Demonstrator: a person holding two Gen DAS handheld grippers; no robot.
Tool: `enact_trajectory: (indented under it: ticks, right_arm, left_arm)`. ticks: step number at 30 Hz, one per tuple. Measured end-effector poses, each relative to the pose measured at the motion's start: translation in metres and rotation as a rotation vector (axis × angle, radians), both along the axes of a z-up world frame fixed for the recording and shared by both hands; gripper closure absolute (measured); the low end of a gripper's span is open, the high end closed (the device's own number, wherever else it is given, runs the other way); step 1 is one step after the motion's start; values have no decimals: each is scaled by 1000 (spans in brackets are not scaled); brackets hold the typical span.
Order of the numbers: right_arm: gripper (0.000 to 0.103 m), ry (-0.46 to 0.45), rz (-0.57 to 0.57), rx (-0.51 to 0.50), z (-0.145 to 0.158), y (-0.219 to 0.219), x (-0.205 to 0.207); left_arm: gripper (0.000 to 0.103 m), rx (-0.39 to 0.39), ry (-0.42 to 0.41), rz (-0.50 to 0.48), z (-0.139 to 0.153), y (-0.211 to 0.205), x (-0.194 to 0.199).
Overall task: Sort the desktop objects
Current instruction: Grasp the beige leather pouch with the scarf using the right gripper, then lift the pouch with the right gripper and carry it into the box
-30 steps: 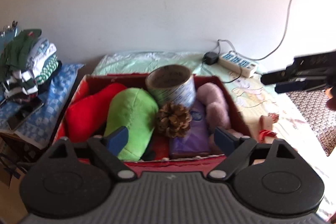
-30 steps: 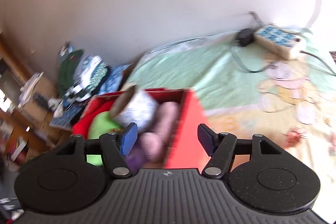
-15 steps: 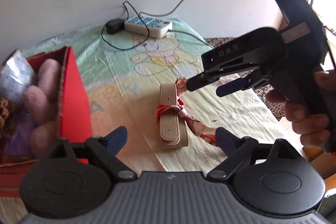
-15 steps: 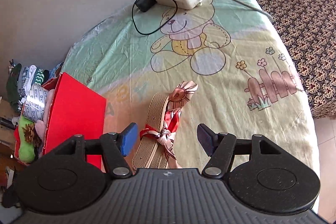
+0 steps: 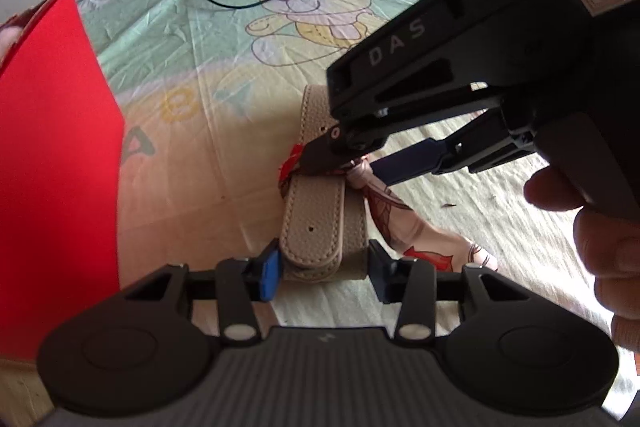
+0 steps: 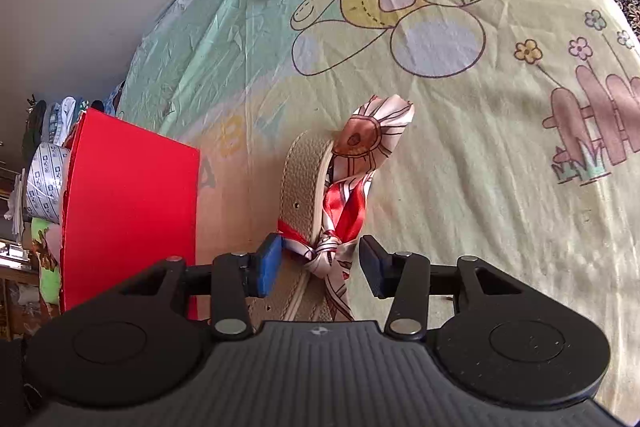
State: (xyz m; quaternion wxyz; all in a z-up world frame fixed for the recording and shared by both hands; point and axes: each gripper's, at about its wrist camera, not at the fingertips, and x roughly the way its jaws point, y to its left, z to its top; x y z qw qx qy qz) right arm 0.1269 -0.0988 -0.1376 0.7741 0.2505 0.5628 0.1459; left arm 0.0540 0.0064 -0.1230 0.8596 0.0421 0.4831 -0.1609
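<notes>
I have my left gripper point(image 5: 324, 269) spread around the near end of the folded beige belt point(image 5: 320, 223), pads beside it but not clamped. My right gripper point(image 6: 320, 267) is likewise unclenched, straddling the knot of the red-patterned scarf point(image 6: 352, 179) tied round the belt. The bundle lies on the bear-print sheet point(image 6: 460, 155), just beside the red box point(image 6: 128, 219).

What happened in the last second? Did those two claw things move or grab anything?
Both swung away from the red box to the folded beige belt. The left gripper now straddles its near end; the right gripper brackets the scarf knot. Neither has closed. Belt, scarf and box stayed put.
</notes>
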Motion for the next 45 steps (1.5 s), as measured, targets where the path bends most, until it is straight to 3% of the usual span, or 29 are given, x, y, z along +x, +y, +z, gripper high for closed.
enact_trajectory:
  ticks: [8, 13, 15, 17, 20, 25, 31, 35, 39, 45]
  right_arm:
    - [54, -1, 5, -4, -1, 5, 4]
    - [58, -26, 3, -22, -1, 7, 0]
    - [61, -27, -17, -7, -3, 4, -3]
    - [64, -33, -34, 4, 1, -2, -8]
    - [66, -43, -57, 21, 7, -10, -17]
    - [66, -173, -46, 21, 52, -8, -38]
    - [66, -381, 50, 4, 117, 35, -54]
    - [66, -443, 103, 35, 140, 78, -51]
    - [66, -435, 133, 70, 146, 120, -40]
    - [66, -372, 112, 130, 131, 168, -22]
  left_arm:
    - [58, 33, 23, 15, 1, -7, 5]
    - [49, 39, 16, 7, 0, -12, 3]
    - [59, 49, 7, -7, 1, -14, 1]
    - [62, 43, 4, -18, 2, -14, -2]
    - [60, -1, -7, -24, 14, -11, -10]
    - [60, -27, -123, -31, 58, -8, -31]
    - [60, -75, -266, 50, 112, 35, -52]
    - [59, -75, -323, 98, 136, 76, -61]
    - [59, -68, -340, 136, 144, 120, -61]
    - [59, -39, -339, 161, 139, 168, -51]
